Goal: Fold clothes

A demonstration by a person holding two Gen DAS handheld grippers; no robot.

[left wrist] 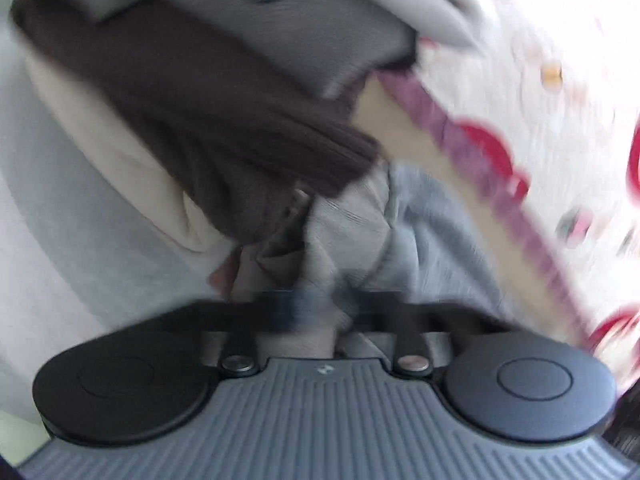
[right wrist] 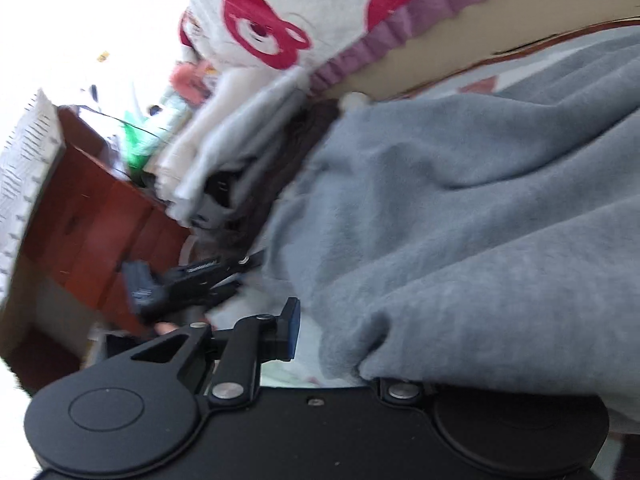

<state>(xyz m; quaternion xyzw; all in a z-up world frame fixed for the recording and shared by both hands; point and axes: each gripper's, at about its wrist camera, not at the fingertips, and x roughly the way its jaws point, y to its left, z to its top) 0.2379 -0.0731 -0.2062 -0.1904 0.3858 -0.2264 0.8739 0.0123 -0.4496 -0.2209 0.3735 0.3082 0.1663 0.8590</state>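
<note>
Lying bunched across the bed, the grey garment (right wrist: 460,208) was soft, fleecy and creased in deep folds. Left gripper (left wrist: 320,308): jaws drawn together, pinching a gathered ridge of the grey cloth; blur hid the pads. Beyond it lay a stack of folded clothes (left wrist: 192,92), brown over cream, grey on top. Right gripper (right wrist: 332,332): one blue-padded finger (right wrist: 292,328) showing, the other buried under the garment's edge; grip could not be told. Bear-print blanket (right wrist: 280,12) behind.

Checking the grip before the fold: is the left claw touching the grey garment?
Touching. The left wrist view shows the left claw closed, with bunched fabric of the grey garment pinched between its fingers, though the picture is blurred.
</note>
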